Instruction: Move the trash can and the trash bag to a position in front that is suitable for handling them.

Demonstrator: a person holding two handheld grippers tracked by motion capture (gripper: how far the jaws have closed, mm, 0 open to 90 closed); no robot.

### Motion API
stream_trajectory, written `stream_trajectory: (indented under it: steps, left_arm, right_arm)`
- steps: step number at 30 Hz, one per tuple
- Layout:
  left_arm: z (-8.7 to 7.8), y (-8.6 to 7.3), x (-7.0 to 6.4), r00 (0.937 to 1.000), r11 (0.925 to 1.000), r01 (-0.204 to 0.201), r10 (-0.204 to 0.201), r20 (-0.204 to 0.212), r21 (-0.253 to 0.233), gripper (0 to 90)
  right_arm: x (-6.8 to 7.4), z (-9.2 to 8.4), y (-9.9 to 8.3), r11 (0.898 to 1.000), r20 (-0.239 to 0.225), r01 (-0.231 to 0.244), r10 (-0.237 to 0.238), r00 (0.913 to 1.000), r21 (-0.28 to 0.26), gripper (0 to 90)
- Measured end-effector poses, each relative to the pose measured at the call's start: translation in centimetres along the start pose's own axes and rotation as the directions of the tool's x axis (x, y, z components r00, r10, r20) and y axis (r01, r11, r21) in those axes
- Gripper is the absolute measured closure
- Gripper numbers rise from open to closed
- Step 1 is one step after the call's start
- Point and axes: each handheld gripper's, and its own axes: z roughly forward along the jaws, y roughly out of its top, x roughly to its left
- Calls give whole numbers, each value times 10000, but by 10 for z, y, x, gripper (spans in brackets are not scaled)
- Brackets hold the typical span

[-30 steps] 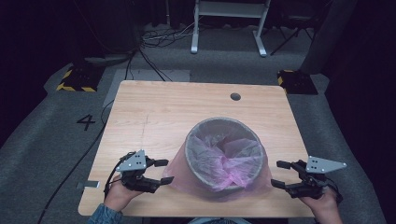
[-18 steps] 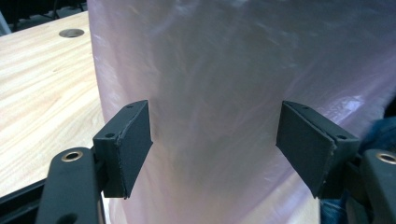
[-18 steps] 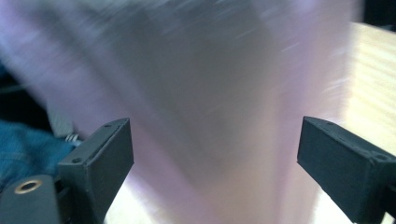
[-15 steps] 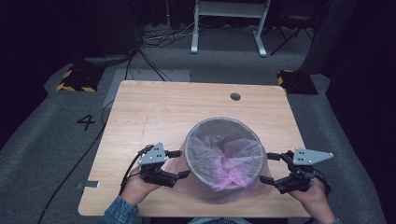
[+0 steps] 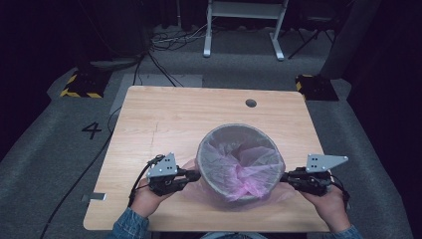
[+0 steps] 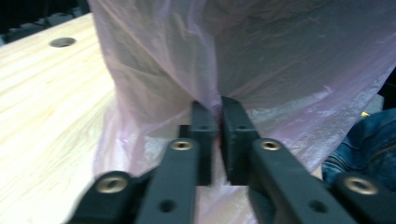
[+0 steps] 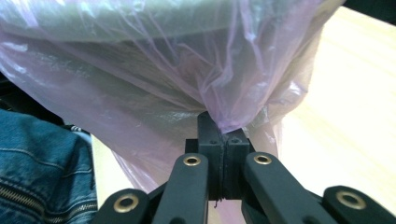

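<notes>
A round bin stands on the near half of the wooden table, a little right of centre, between the two hands. It is lined with a thin, see-through pink bag, crumpled inside and folded out over the rim so that it drapes down the bin's outer wall to the tabletop, where the film pools in loose wrinkles. Through the film the grey wall of the bin shows dimly. The left gripper lies at the bin's left side; its jaws have just been closing and now pinch a fold of the bag between them, the plastic gathered into a pleat above the tips. The left gripper is seen close up there. The right gripper sits at the bin's right side; its jaws have just been closing too and are clamped tight on a bunched corner of the bag, with the right gripper level with the table.
</notes>
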Motion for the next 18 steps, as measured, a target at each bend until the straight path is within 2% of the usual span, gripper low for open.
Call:
stream_trajectory:
  steps: [2, 6, 11, 14, 16, 18]
  left_arm:
    - [-3, 0, 0, 9998, 10000, -13, 14, -219, 50, 895]
    - [-9, -4, 7, 9967, 9991, 426, -419, -691, 78, 898]
    - [-2, -12, 20, 9875, 9937, 819, -706, -1410, 762, 898]
    - [3, -17, 25, 9818, 9874, 1043, -832, -1706, 1187, 899]
    - [7, -20, 28, 9807, 9837, 1168, -926, -1722, 1364, 899]
    - [10, -22, 30, 9777, 9790, 1142, -806, -1939, 1689, 899]
  right_arm:
    - [-2, -3, 0, 9999, 139, -91, 92, 9999, -66, 896]
    - [-11, -10, -4, 9982, 470, -554, 563, 9973, -209, 897]
    - [-22, -2, -11, 9937, 742, -1123, 1117, 9910, 40, 899]
    - [-34, 8, -18, 9853, 932, -1654, 1609, 9826, 426, 899]
    - [-43, 16, -24, 9781, 1001, -1975, 1905, 9766, 651, 899]
    - [-50, 23, -30, 9702, 921, -2275, 2198, 9712, 839, 899]
